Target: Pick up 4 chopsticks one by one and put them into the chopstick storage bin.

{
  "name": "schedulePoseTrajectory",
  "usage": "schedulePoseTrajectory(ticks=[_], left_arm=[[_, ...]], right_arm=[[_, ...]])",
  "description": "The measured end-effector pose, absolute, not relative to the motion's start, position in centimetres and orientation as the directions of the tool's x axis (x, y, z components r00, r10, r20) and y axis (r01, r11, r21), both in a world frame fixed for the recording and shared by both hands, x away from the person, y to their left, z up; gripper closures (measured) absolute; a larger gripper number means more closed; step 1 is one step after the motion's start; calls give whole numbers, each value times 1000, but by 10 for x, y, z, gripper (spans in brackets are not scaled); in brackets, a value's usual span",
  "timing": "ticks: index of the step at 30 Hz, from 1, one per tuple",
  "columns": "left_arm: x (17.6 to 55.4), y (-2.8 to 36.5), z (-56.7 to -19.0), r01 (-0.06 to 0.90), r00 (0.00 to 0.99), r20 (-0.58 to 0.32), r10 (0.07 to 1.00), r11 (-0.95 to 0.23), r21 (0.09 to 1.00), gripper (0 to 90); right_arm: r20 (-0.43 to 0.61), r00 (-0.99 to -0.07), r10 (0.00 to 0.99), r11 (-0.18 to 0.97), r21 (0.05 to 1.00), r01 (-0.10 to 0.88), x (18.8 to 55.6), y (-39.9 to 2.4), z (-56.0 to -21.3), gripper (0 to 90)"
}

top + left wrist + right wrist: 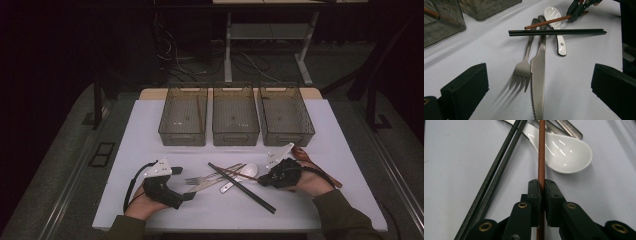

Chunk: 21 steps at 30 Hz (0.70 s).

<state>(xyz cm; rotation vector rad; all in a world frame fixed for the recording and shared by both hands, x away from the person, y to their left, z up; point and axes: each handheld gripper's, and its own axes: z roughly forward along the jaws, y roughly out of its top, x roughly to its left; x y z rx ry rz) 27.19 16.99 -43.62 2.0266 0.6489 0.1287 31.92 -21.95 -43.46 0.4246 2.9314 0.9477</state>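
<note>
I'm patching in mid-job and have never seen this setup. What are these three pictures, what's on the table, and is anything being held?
There is no robot: a person holds a two-jaw hand gripper in each hand. The high view looks down on the white table; the other two views come from cameras riding on each gripper.

On the table lie a steel fork, a serrated steel knife, a white ceramic spoon, a pair of black chopsticks, and three smoky see-through bins at the far side.

The right gripper is clamped on a reddish-brown wooden chopstick. The left gripper stands open, holding nothing.
</note>
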Motion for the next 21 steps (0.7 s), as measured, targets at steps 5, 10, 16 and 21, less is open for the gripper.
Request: schedulePoseTrajectory(ticks=[5,10,16,21], left_arm=[[272,170,-436,391,852,-170,495,-388,834,3],[272,170,-436,392,852,-171,494,-388,834,3],[271,170,-436,394,851,-174,496,-384,835,3],[271,169,-437,394,852,-173,495,-387,834,3]], right_arm=[[57,-956,289,756,598,265,320,-223,-430,834],[76,-948,309,729,621,287,320,-226,-426,834],[78,-934,348,692,650,312,322,-227,-423,834],[96,-916,390,643,683,345,321,-228,-418,834]])
